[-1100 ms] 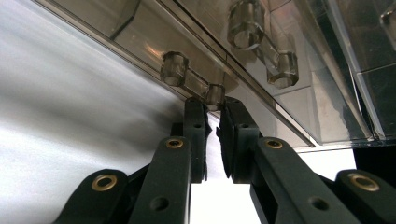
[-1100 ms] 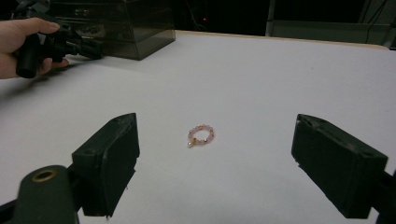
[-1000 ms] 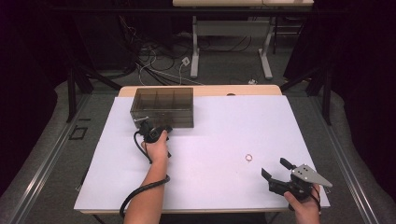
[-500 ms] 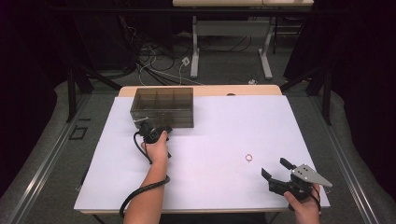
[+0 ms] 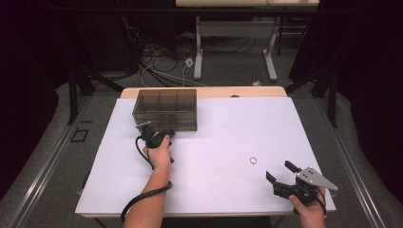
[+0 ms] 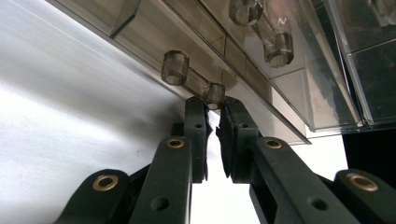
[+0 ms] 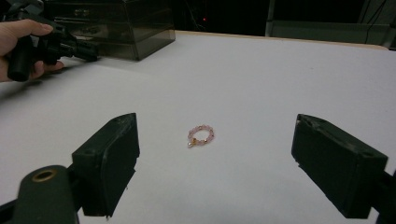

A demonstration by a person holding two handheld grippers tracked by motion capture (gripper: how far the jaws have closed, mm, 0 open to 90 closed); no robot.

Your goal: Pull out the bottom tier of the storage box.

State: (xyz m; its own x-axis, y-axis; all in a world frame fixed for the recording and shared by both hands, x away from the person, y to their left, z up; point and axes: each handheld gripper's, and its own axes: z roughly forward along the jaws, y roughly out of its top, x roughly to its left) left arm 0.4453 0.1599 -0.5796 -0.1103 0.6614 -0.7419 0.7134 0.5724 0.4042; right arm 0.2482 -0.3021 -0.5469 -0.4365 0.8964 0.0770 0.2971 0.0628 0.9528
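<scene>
Your right gripper (image 5: 281, 176) sits at the near right corner of the white table (image 5: 228, 190), held in your right hand (image 5: 308, 209), with the grey three-cornered plate on top and the jaws spread wide, holding nothing. In the right gripper view the two black jaws stand far apart at the bottom, and a small pink bead ring (image 7: 201, 135) with a tiny gold charm lies flat on the table between and beyond them, touching neither. From above, the ring (image 5: 254, 160) lies just ahead and to the left of that gripper, on bare table, well apart from the box. Farther out and to the left, your left hand (image 5: 159, 152) holds the left gripper (image 5: 164, 133) against the near face of a smoky transparent drawer box (image 5: 165, 109), its cable looping back along your forearm toward the near edge. In the left gripper view the jaws are nearly closed, with a thin gap of light between them, and their tips meet at a small clear handle (image 6: 194, 79) on the box front; you cannot tell whether they actually pinch it or merely touch it. A second clear handle (image 6: 264, 28) shows higher on the box. The box stands near the far left edge of the table, its top divided into compartments.
</scene>
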